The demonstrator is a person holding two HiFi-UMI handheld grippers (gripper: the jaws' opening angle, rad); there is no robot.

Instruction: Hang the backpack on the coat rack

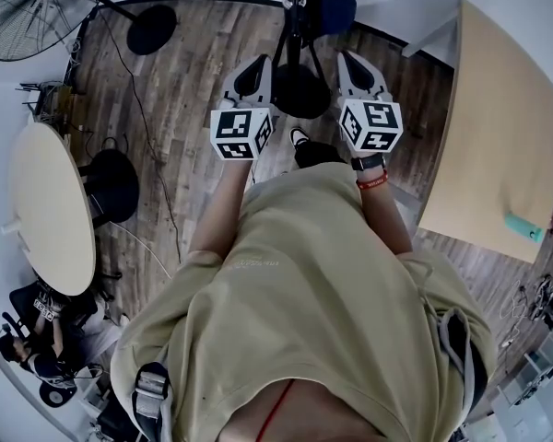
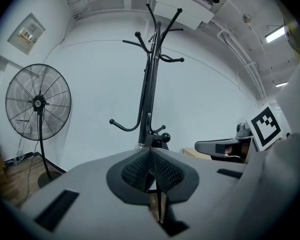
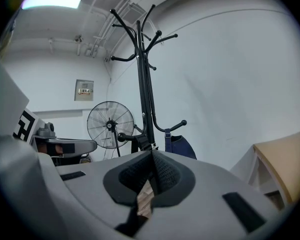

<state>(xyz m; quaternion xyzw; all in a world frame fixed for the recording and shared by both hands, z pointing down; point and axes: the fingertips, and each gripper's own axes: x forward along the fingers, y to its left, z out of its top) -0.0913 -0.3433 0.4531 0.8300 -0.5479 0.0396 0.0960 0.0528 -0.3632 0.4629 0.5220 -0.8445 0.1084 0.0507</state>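
We face the rack [image 3: 145, 84]. A tan table [image 1: 498, 127] stands to the right of it and a fan [image 1: 37, 7] to its left. The navy backpack [image 3: 182, 146] hangs from a low hook on the rack's right side. Our left gripper [image 1: 254, 66] and right gripper [image 1: 354, 63] hover on either side of the rack's base, their jaws pressed together on nothing.

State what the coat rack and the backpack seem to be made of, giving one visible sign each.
Coat rack: probably black-painted metal tube; thin curved arms with a slight sheen. Backpack: likely matte navy fabric; soft, slumped shape and a webbing strap.
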